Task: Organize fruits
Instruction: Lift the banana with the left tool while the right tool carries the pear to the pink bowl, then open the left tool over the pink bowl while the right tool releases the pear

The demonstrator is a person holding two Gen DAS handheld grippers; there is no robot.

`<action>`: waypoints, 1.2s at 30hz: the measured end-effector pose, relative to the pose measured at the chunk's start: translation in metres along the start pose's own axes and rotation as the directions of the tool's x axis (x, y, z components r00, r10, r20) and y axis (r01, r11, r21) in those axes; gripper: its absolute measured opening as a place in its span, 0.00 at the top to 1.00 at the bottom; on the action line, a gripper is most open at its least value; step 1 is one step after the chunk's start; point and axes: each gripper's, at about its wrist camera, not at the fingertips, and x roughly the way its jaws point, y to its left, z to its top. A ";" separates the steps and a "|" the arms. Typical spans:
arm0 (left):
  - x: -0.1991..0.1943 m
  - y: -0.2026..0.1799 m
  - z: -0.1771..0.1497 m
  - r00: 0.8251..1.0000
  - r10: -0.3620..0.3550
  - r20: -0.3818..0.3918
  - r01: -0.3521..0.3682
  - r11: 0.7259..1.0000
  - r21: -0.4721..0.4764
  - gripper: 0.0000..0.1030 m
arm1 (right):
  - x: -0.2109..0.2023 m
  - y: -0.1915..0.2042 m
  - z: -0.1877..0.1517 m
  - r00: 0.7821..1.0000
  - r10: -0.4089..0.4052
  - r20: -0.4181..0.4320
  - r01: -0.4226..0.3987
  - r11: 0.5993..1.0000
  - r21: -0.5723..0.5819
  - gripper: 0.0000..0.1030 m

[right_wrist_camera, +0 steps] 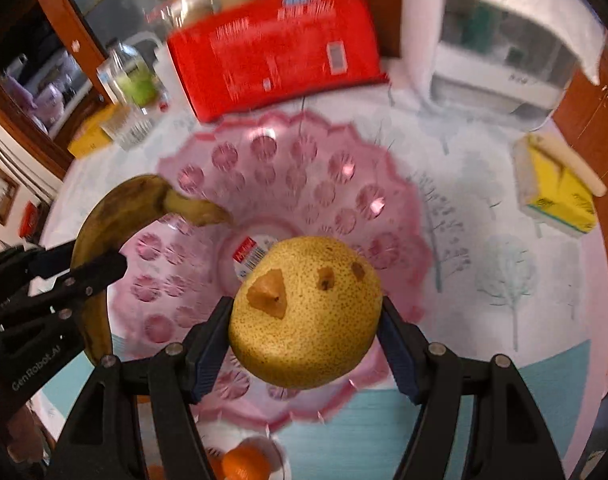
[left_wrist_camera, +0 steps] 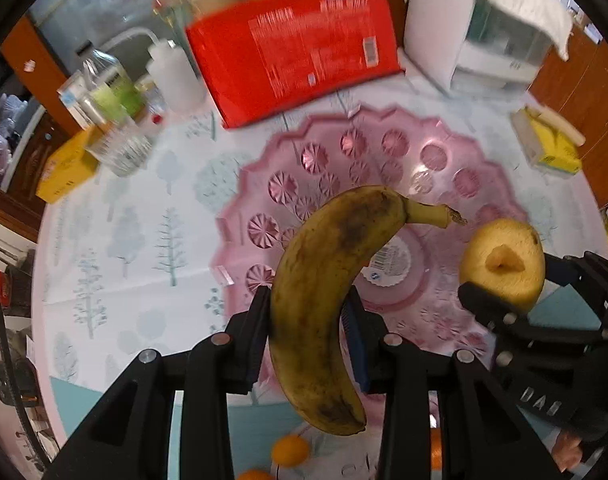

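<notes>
My left gripper is shut on a spotted yellow banana and holds it above the near side of a pink plastic fruit plate. My right gripper is shut on a yellow pear with a cut notch, also above the plate. The pear and right gripper show at the right of the left wrist view. The banana and left gripper show at the left of the right wrist view. Small oranges lie on the table below the grippers.
A red package with jars stands behind the plate. Clear bottles and a glass stand at back left beside a yellow box. A white appliance is at back right. A yellow box lies at the right.
</notes>
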 end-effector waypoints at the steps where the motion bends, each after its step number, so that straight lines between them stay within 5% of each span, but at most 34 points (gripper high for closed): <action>1: 0.010 0.000 0.002 1.000 -0.002 -0.011 0.002 1.000 -0.003 0.67 | 0.009 0.002 0.000 1.000 -0.004 -0.011 0.004 1.000 -0.006 0.32; 11: 0.057 0.004 0.004 0.999 0.042 -0.023 -0.043 0.998 -0.046 0.65 | 0.046 0.014 0.000 0.999 -0.033 -0.013 0.033 0.999 -0.027 0.31; 13: 0.054 0.002 0.004 0.998 0.065 0.001 -0.065 0.997 -0.044 0.54 | 0.046 0.019 -0.002 0.999 -0.054 0.006 0.054 0.998 -0.043 0.31; 15: 0.048 -0.001 0.004 0.996 0.087 0.030 -0.086 0.996 -0.035 0.26 | 0.046 0.021 -0.004 0.999 -0.047 0.018 0.048 0.998 -0.038 0.31; 18: 0.035 -0.003 0.002 0.990 0.112 0.081 -0.110 0.994 -0.026 0.17 | 0.033 0.020 -0.007 0.997 -0.029 0.068 0.031 0.999 -0.017 0.31; 25: 0.003 0.001 -0.007 0.981 0.127 0.148 -0.123 0.992 -0.032 0.15 | -0.003 0.022 -0.017 0.990 -0.021 0.140 0.025 0.999 -0.027 0.31; 36: -0.062 0.006 -0.051 0.970 0.031 0.241 -0.012 0.997 -0.081 0.15 | -0.060 0.023 -0.049 0.979 0.015 0.202 -0.012 1.000 -0.017 0.31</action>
